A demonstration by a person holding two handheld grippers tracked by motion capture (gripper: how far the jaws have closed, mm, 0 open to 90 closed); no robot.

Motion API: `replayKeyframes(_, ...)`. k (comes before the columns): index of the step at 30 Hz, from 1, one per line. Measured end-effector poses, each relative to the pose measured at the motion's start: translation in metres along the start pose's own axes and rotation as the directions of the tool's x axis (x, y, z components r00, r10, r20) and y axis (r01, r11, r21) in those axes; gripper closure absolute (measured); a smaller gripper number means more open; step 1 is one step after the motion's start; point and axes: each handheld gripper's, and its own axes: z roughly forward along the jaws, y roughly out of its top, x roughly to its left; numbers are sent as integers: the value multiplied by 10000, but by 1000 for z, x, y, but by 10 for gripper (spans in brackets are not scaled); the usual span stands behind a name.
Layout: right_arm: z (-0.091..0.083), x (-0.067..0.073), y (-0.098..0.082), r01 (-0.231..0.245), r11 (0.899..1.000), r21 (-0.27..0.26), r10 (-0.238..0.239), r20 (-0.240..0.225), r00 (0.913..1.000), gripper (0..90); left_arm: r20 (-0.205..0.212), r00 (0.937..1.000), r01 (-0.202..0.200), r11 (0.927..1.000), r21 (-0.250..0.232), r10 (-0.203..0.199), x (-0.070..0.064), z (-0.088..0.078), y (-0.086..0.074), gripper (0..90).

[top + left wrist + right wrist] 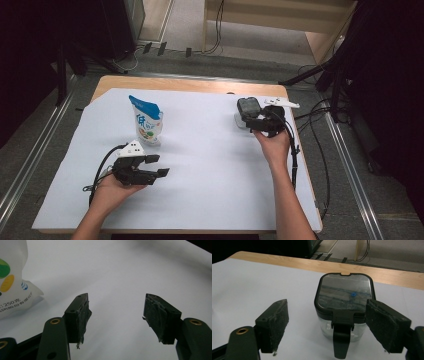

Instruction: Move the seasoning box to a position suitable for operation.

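A clear container with a black clip-on lid (248, 107) stands at the back right of the white sheet. My right gripper (252, 121) sits just in front of it. In the right gripper view the container (344, 293) stands just ahead of the right gripper (328, 308), between its open jaws. The pads (275, 322) are apart from its sides, and its front latch (342, 340) hangs down. A blue and white pouch (146, 122) stands upright at the middle left. My left gripper (159, 165) hovers below it, and it (116, 303) is open and holds nothing. The pouch (12, 277) lies off its left side.
A white sheet (215, 165) covers most of the wooden table (190, 84). Cables trail from both grippers, one along the table's right edge (295, 160). Dark stands and floor cables surround the table.
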Motion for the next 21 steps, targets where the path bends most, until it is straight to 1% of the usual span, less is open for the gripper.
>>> replayKeyframes(2, 1, -2, 1, 78, 9999, -76, -77, 118, 9999, 149, -39, 10000, -58, 9999, 117, 58, 0, 0, -1, 379)
replayKeyframes(3, 2, -3, 1, 139, 9999, -67, -137, 234, 9996, 148, -50, 10000, -6, 9999, 131, 7, -1, -1, -2, 379)
replayKeyframes(4, 4, -4, 1, 156, 9999, -26, -155, 235, 9996, 130, -65, 10000, 13, 9999, 137, -12, -1, -1, -3, 379)
replayKeyframes(5, 7, -6, 2, 83, 10000, -10, -83, 242, 9997, 92, -119, 9999, 0, 9998, 175, 2, -1, -2, -3, 379)
replayKeyframes(6, 10, -7, 1, 4, 10000, -20, -3, 202, 9998, 67, -106, 9999, 37, 9999, 114, -36, -2, -2, -4, 379)
replayKeyframes(7, 14, -8, 0, -94, 10000, 25, 93, 185, 9998, 46, -176, 9998, 40, 9999, 157, -37, -2, -3, -5, 378)
replayKeyframes(8, 18, -9, 0, -178, 9998, 129, 175, 216, 9996, 11, -162, 9999, 58, 9999, 155, -55, -3, -4, -6, 378)
replayKeyframes(9, 22, -9, -1, -245, 9995, 212, 239, 321, 9992, 0, -227, 9997, 49, 9998, 173, -45, -4, -4, -7, 378)
replayKeyframes(10, 26, -9, -2, -281, 9992, 274, 271, 363, 9990, 0, -210, 9998, 68, 9998, 191, -64, -4, -5, -8, 378)
replayKeyframes(12, 33, -8, -4, -275, 9992, 275, 265, 332, 9991, 0, -329, 9994, 102, 9998, 171, -96, -5, -7, -9, 378)
replayKeyframes(13, 37, -7, -4, -268, 9992, 282, 257, 402, 9989, 0, -289, 9996, 78, 9998, 208, -72, -4, -8, -10, 378)
replayKeyframes(15, 43, -7, -5, -302, 9992, 252, 287, 573, 9979, 0, -346, 9993, 146, 9997, 190, -139, -4, -9, -12, 378)
replayKeyframes(16, 46, -7, -5, -329, 9992, 245, 314, 587, 9978, 0, -389, 9991, 178, 9997, 178, -171, -4, -10, -13, 378)
replayKeyframes(21, 60, -11, -11, -490, 9973, 545, 450, 734, 9963, 18, -467, 9986, 258, 9996, 151, -250, -4, -12, -16, 378)
